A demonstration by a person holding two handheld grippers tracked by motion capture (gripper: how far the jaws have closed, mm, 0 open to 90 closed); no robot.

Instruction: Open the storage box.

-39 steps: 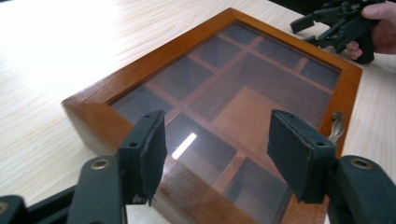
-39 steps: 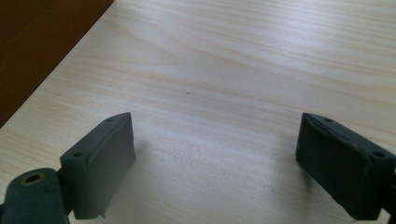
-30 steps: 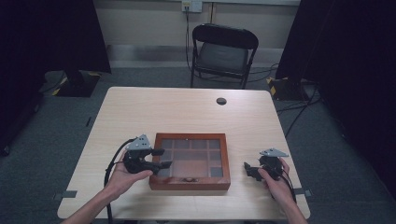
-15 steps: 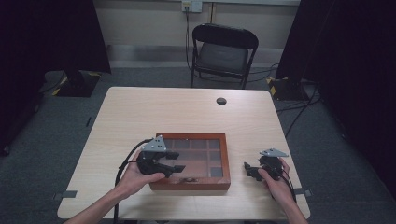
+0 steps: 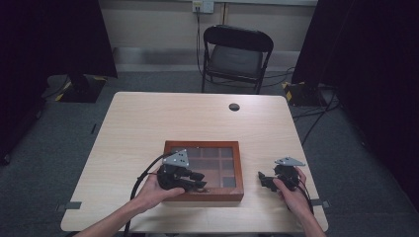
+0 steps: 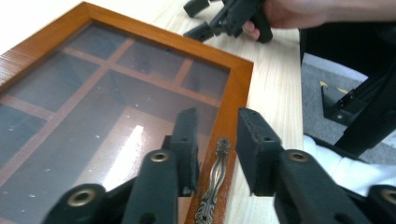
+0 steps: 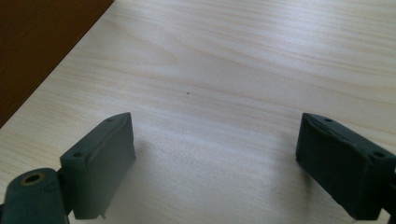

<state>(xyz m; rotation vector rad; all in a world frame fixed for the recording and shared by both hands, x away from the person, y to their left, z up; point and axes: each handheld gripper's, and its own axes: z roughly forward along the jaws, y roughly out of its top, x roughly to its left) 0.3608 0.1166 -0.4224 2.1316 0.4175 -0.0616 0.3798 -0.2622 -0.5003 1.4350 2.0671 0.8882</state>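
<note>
High view above table (image 5: 148, 128), gripper views close, sharing wooden box (image 5: 239, 170).

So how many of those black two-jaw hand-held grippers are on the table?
2. The left black two-jaw gripper sits over the near edge of the glass-lidded wooden box, jaws astride its brass handle. The right black two-jaw gripper is over bare tabletop beside the box.

— Item, beyond the worktop (image 5: 148, 123)?
— One black folding chair (image 5: 236, 54), against a pale wall (image 5: 158, 24) with outlet (image 5: 202, 6).
— Floor, sides?
— Grey carpet (image 5: 59, 148); black curtains (image 5: 49, 39) flanking.
</note>
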